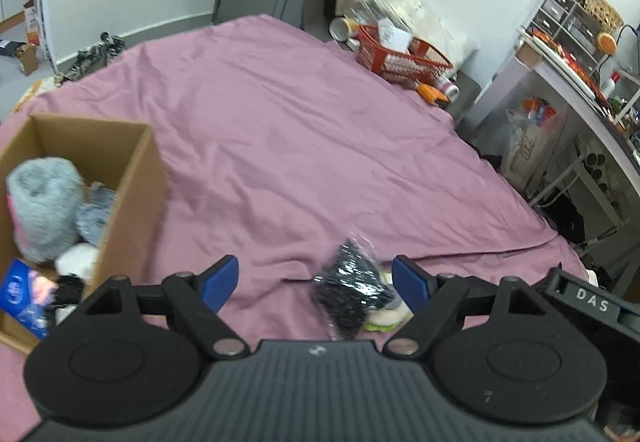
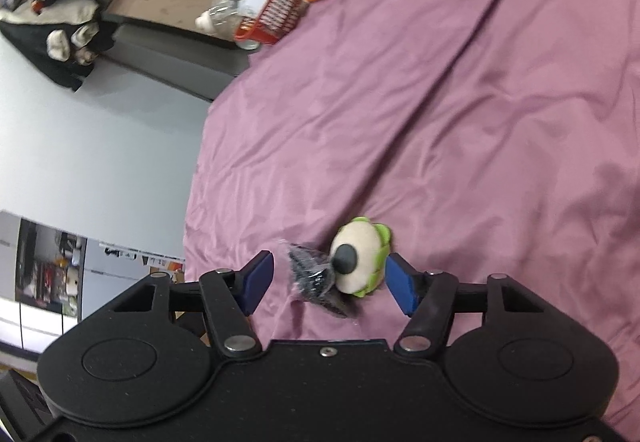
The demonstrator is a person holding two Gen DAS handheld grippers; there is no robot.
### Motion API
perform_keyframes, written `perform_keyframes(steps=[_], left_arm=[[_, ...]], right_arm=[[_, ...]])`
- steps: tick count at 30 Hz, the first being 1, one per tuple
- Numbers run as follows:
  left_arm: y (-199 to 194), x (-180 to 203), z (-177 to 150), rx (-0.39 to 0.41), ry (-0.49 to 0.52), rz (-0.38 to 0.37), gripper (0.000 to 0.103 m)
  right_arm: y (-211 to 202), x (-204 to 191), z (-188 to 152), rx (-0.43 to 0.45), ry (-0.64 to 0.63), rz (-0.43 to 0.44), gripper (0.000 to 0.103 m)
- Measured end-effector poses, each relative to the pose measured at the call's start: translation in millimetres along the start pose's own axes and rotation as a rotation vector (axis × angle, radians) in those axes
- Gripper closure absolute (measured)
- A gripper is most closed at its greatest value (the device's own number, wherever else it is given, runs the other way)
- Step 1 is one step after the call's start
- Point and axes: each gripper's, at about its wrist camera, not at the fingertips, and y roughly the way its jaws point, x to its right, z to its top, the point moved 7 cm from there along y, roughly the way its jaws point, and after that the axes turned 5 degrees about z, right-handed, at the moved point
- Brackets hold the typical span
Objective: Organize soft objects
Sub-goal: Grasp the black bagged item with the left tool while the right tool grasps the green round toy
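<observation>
Nearby, "DAS" label (image 1: 592,300) beside open left claw (image 1: 316,282)

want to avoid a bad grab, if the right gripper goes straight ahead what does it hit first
Most likely the black item in clear plastic wrap and the cream-and-green plush touching it, both between the right gripper open fingers; depth is unclear.

Cream-green plush (image 2: 362,258) touching bagged black item (image 1: 350,292) on sheet.
</observation>
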Motion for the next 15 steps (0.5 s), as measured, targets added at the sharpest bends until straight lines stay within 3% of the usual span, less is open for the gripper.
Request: perform_keyframes(steps=[15], left_arm=[[71,28,-12,-0.110,-0.040,0.000,0.024]], right_arm=[[34,39,6,-0.041,0.181,-0.025,0.047]])
